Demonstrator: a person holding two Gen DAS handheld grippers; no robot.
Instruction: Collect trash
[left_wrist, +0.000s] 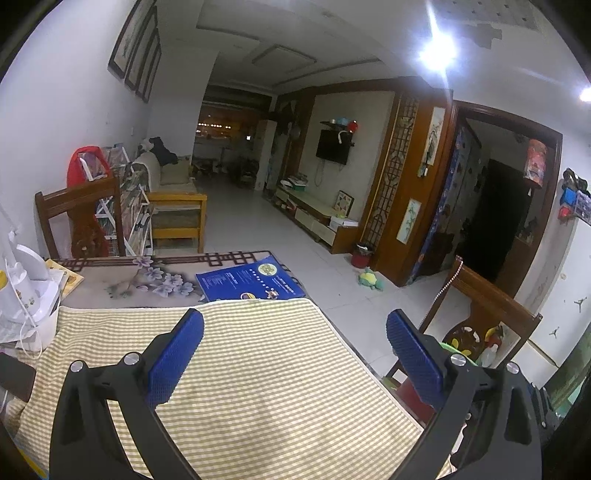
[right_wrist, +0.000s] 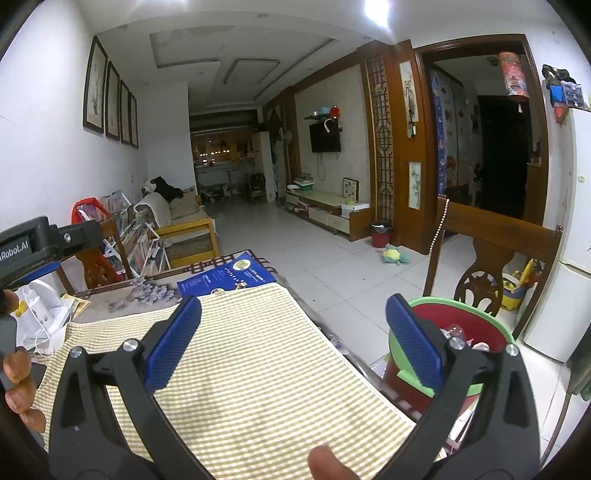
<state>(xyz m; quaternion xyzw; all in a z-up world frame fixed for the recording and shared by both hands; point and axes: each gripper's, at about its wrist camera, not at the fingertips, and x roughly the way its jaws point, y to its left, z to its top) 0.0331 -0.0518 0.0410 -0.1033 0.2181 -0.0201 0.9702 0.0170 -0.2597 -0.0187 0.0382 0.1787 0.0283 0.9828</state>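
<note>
My left gripper is open and empty above a yellow checked cloth on the table. My right gripper is open and empty above the same cloth. A red bin with a green rim stands at the table's right edge, just behind my right finger; crumpled clear trash lies in it. The body of the left gripper shows at the left of the right wrist view. No loose trash shows on the cloth.
A blue booklet lies beyond the cloth on a floral table cover. A white appliance with a cord stands at the table's left. Wooden chairs stand right and far left. A small red bin and toy lie on the floor.
</note>
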